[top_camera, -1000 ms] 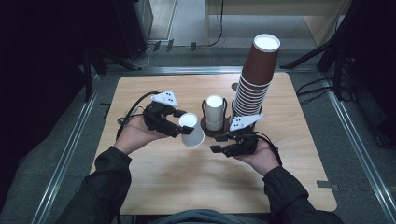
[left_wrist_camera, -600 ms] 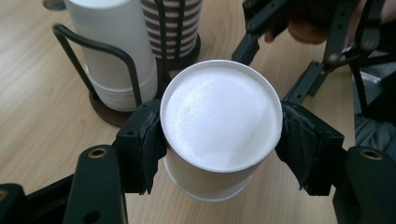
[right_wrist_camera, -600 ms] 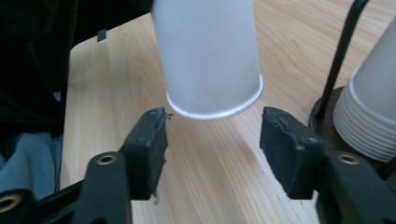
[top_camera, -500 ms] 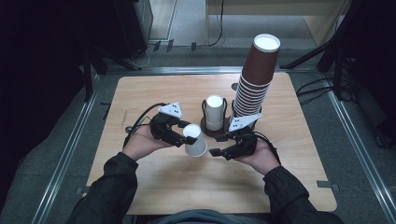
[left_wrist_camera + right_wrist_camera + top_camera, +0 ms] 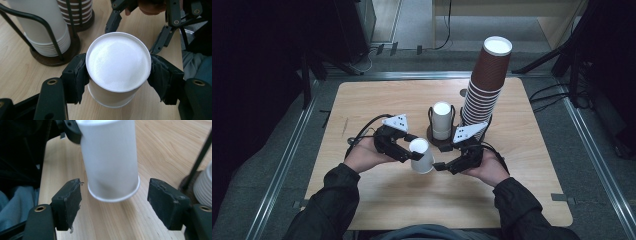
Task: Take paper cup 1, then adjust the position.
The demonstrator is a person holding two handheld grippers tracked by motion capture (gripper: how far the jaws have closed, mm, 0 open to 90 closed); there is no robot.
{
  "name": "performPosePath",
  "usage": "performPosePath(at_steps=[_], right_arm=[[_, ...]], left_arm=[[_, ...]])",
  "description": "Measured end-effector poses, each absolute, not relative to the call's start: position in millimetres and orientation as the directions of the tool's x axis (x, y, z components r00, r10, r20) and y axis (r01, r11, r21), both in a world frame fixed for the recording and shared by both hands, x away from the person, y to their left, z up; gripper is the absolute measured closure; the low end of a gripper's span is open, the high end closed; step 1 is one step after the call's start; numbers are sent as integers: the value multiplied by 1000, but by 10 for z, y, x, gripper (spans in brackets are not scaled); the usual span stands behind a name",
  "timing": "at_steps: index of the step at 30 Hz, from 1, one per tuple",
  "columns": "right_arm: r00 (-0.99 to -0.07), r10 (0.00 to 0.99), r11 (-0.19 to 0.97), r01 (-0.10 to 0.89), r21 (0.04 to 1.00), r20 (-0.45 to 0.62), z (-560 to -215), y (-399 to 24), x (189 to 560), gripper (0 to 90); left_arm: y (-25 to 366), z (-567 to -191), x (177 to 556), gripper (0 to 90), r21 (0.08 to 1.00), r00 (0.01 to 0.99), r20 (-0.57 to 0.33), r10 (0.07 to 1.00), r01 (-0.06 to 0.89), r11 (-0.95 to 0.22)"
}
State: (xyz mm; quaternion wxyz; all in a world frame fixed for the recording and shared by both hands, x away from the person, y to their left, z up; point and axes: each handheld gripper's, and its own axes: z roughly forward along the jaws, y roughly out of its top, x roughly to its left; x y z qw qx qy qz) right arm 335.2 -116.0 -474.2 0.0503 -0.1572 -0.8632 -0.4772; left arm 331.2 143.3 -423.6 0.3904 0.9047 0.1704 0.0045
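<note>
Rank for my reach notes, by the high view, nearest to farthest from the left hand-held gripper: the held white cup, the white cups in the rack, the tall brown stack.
1. Held white cup, clamped in the left hand-held gripper.
2. White cups in the rack, behind it, table centre.
3. Tall brown stack, far right.

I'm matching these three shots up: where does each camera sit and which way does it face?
High view: above the person's side, looking forward and down; forearms, both grippers.
Left gripper view: on the left gripper, along jaws clamped on the white cup.
Right gripper view: on the right gripper, jaws apart, just opening.
All share the cup.
</note>
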Motion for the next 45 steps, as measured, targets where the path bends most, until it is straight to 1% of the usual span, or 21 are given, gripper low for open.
performPosePath(at_steps=[2, 4, 8, 10, 17, 34, 40, 45], right_arm=[[-950, 209, 499, 309, 810, 233, -4740, -1125, 3340, 247], [-955, 202, 504, 292, 813, 218, -4747, -1101, 3339, 230], [-959, 178, 513, 283, 810, 223, -4749, -1052, 3323, 212], [-956, 177, 516, 292, 805, 233, -4746, -1046, 3314, 210], [-962, 162, 530, 274, 803, 222, -4758, -1006, 3308, 223], [-961, 139, 556, 274, 784, 238, -4802, -870, 3285, 188], [-961, 141, 568, 275, 776, 237, -4818, -854, 3280, 195], [-964, 127, 571, 263, 778, 233, -4827, -855, 3281, 229]], left_arm=[[1390, -4229, 3286, 350, 700, 951, -109, 288, 280, -657], [1370, -4220, 3273, 350, 702, 954, -107, 279, 271, -659], [1347, -4220, 3258, 349, 699, 957, -102, 270, 262, -665], [1344, -4221, 3256, 350, 696, 958, -101, 268, 260, -669], [1314, -4231, 3237, 350, 691, 961, -100, 259, 254, -676], [1188, -4224, 3175, 349, 691, 972, -94, 213, 218, -690], [1142, -4229, 3150, 349, 687, 975, -92, 200, 208, -696], [1127, -4230, 3143, 349, 684, 976, -86, 199, 203, -700]])
